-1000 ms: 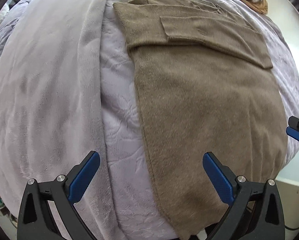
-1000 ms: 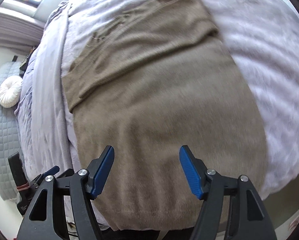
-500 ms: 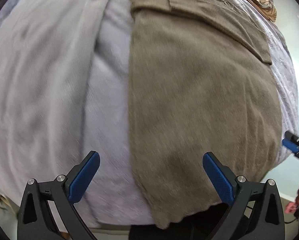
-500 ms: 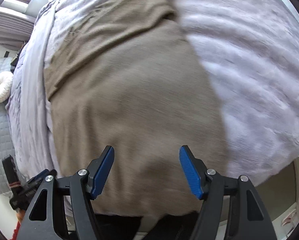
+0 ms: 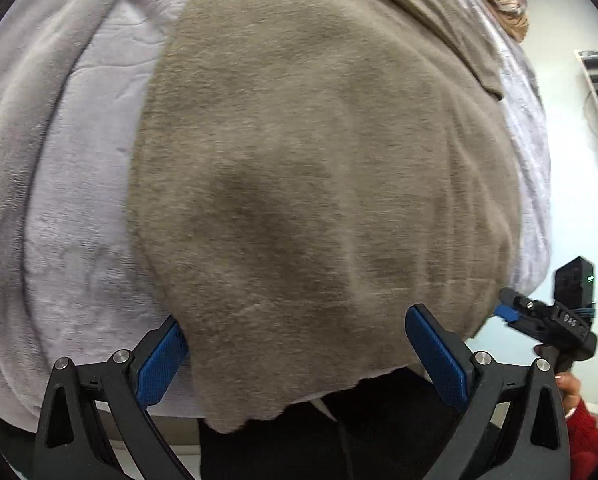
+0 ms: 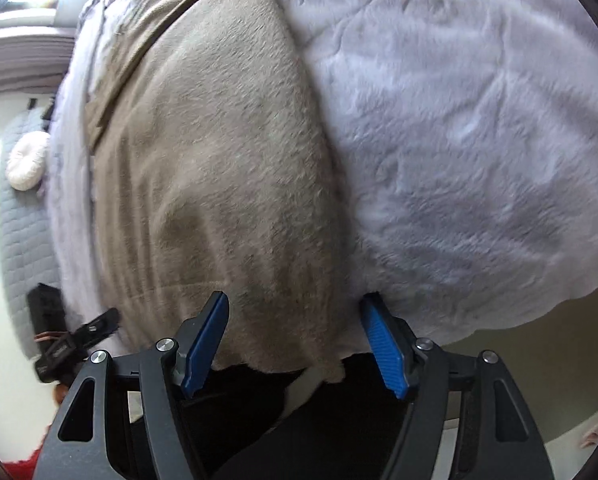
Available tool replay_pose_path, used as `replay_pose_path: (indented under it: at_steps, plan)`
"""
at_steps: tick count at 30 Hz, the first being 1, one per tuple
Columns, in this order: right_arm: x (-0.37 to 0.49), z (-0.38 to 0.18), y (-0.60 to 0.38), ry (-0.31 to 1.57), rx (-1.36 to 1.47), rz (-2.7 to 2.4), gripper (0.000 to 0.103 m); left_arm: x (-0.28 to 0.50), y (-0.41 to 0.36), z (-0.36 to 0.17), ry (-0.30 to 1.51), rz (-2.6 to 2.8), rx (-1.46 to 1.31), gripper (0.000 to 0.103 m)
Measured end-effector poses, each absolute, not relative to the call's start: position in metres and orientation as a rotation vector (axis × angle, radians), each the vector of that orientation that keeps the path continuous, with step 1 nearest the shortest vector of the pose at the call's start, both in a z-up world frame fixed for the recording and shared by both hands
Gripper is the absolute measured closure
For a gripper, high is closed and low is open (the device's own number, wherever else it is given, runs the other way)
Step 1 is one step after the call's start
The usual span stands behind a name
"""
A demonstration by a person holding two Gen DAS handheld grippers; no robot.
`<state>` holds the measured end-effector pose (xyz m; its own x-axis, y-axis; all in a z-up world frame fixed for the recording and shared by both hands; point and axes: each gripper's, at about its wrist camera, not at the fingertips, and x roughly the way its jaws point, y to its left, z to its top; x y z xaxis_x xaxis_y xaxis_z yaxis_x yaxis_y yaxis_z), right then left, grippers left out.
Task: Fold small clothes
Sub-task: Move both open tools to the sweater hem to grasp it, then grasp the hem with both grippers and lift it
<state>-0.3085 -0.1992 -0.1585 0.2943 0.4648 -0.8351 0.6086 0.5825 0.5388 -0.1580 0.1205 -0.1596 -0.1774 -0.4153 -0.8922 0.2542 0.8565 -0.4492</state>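
A brown knit sweater [image 5: 319,168] lies flat on a pale lilac blanket [image 5: 71,200], its sleeves folded across the far end and its hem hanging over the near bed edge. My left gripper [image 5: 299,352] is open, its blue pads straddling the hem's left corner. My right gripper [image 6: 295,340] is open around the hem's right corner, where the sweater [image 6: 219,160] meets the blanket [image 6: 459,140]. The right gripper also shows at the right edge of the left wrist view [image 5: 539,316], and the left gripper at the lower left of the right wrist view [image 6: 79,336].
A patterned brown cushion [image 5: 503,0] lies at the far end of the bed. A round white pillow [image 6: 27,164] rests on a grey quilted cover at left. Below the bed edge is dark floor space.
Both grippers have dropped down and in towards the near bed edge, from above the sweater to level with its hem. Both stay open.
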Motion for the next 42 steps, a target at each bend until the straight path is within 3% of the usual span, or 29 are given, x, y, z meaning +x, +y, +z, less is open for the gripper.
replay_pose_path:
  at_steps: [4, 7, 8, 10, 12, 13, 29, 42]
  plan:
    - [-0.318, -0.167, -0.203, 1.301, 1.089, -0.113, 0.031, -0.16, 0.123, -0.162, 1.64, -0.59, -0.158, 0.002]
    - [-0.322, -0.17, -0.208, 1.269, 1.162, -0.122, 0.031, -0.159, 0.133, -0.161, 1.635, -0.547, -0.138, 0.021]
    - [-0.323, -0.17, -0.207, 1.266, 1.172, -0.113, 0.033, -0.159, 0.135, -0.162, 1.632, -0.538, -0.139, 0.033]
    - [-0.324, -0.169, -0.204, 1.277, 1.176, -0.088, 0.053, -0.156, 0.142, -0.162, 1.631, -0.549, -0.176, 0.055]
    - [-0.325, -0.17, -0.201, 1.298, 1.169, -0.072, 0.088, -0.153, 0.144, -0.16, 1.64, -0.594, -0.202, 0.09]
    - [-0.323, -0.168, -0.2, 1.283, 1.178, -0.056, 0.093, -0.152, 0.143, -0.157, 1.643, -0.616, -0.2, 0.09]
    - [-0.281, -0.114, -0.199, 0.932, 1.439, -0.006, 0.093, -0.083, 0.131, -0.095, 1.567, -0.883, -0.27, 0.09]
    - [-0.191, -0.061, -0.235, 0.735, 1.429, 0.061, 0.093, 0.02, 0.101, -0.056, 1.449, -0.923, -0.261, 0.09]
